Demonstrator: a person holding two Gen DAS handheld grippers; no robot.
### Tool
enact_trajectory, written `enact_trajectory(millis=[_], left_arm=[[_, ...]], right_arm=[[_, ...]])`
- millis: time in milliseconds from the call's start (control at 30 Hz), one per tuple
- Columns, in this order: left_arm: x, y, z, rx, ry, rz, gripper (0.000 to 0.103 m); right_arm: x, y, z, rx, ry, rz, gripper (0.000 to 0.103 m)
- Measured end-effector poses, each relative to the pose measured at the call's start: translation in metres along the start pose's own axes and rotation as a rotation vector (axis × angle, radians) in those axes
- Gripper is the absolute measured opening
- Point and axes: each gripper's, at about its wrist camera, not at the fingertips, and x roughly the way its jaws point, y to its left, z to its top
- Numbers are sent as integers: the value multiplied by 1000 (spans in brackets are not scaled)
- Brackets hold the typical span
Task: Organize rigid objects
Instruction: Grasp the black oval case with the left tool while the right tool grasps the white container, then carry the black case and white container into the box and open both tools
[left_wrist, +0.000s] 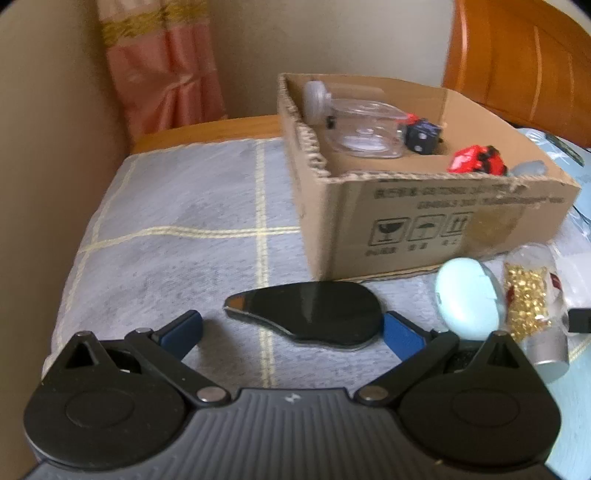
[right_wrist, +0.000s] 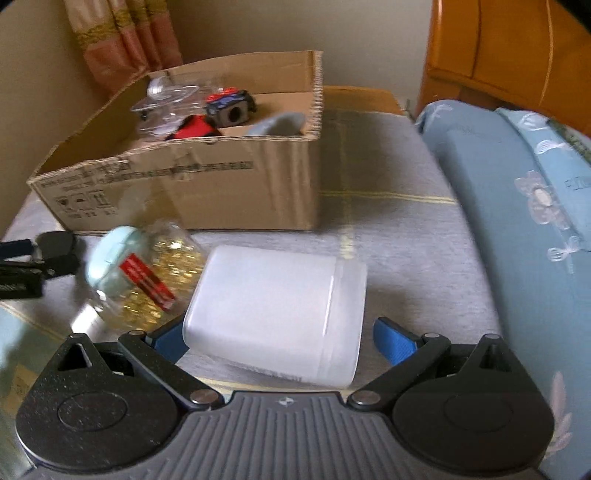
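A black teardrop-shaped flat piece lies on the grey checked cloth in front of my open left gripper, its wide end beside the right blue finger. A pale blue oval case and a clear bottle of gold bits lie to the right. In the right wrist view a white frosted jar lies on its side between the fingers of my open right gripper. The gold-filled bottle lies left of it. The cardboard box holds a clear bottle and red and dark toys.
The box stands at the back of the cloth-covered surface. A blue flowered pillow bounds the right side. An orange wooden headboard and a pink curtain stand behind. The other gripper's black tip shows at the left edge.
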Motion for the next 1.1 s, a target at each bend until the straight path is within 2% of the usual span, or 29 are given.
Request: enact_trajectory(millis=[367, 567, 800, 1100], left_arm=[[6, -6, 6, -51, -4, 47, 102], [6, -5, 8, -60, -7, 51, 97], [2, -4, 7, -31, -16, 34, 90], [-5, -2, 4, 5, 5, 43, 89]], right_arm=[[15, 9, 8, 5, 1, -35, 103], [17, 10, 10, -7, 0, -52, 102], [11, 9, 10, -43, -6, -46, 88], [6, 9, 9, -92, 4, -17, 87]])
